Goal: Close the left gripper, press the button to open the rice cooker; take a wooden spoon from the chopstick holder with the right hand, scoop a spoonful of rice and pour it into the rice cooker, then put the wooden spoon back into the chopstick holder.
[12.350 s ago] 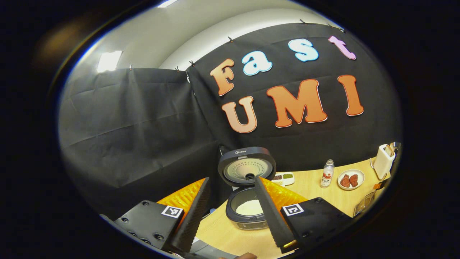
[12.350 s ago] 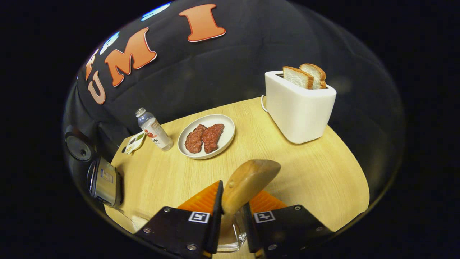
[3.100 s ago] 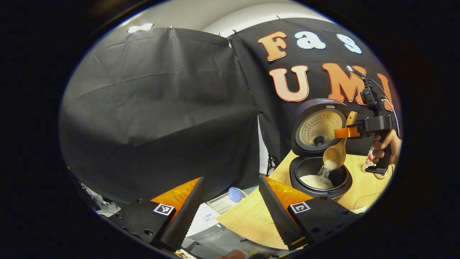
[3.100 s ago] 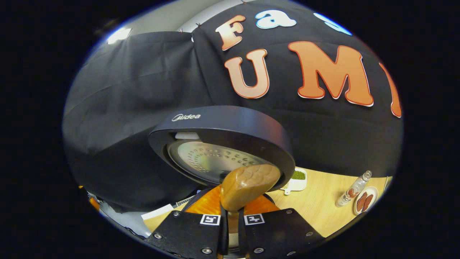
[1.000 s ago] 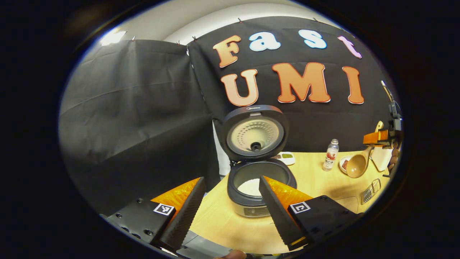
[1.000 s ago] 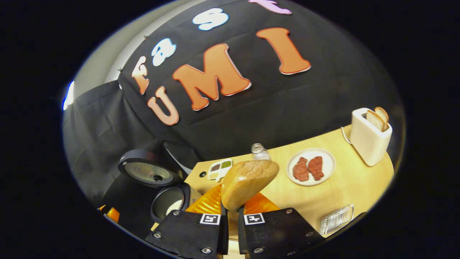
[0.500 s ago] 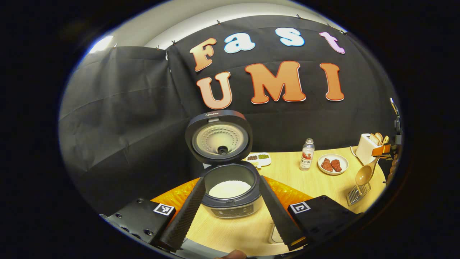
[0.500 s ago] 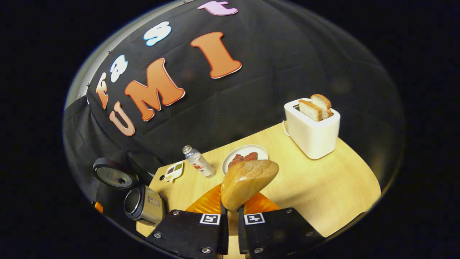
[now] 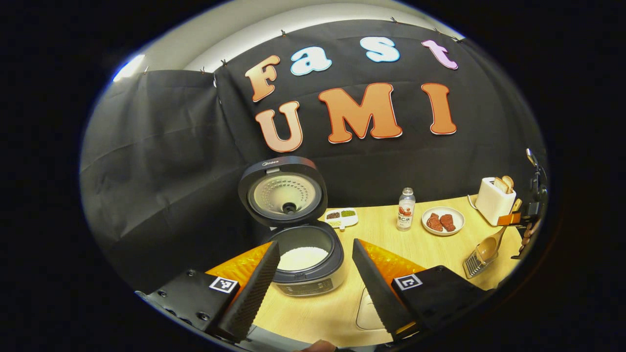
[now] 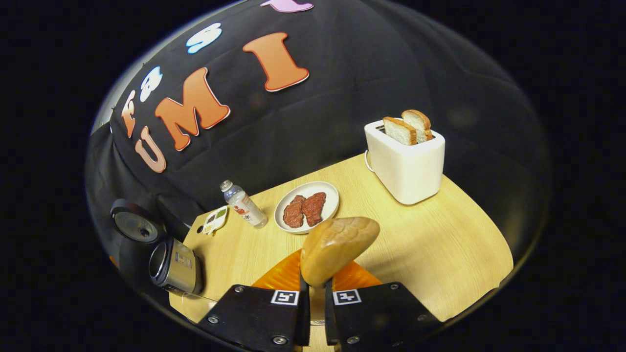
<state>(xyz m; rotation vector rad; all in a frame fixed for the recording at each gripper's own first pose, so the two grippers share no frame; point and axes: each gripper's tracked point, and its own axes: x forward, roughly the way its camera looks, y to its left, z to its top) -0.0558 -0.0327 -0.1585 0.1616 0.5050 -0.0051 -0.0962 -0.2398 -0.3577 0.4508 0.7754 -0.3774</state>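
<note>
Right gripper view has the right claw [image 10: 313, 313] clamped on the wooden spoon [image 10: 337, 249], bowl up at 12 o'clock. Left gripper view shows that spoon at 3 o'clock, just above the wire chopstick holder [image 9: 473, 264], while the left claw [image 9: 313, 278] hangs open before the open rice cooker [image 9: 303, 259]. A steady, near-vertical descent should seat the spoon without tipping the holder. The wooden counter [image 10: 440, 244] backs onto black cloth.

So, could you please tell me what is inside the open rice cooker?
In the left gripper view, the rice cooker stands with its lid raised, and white rice fills the bottom of the inner pot. The pot's near wall hides the front part of the rice.
</note>
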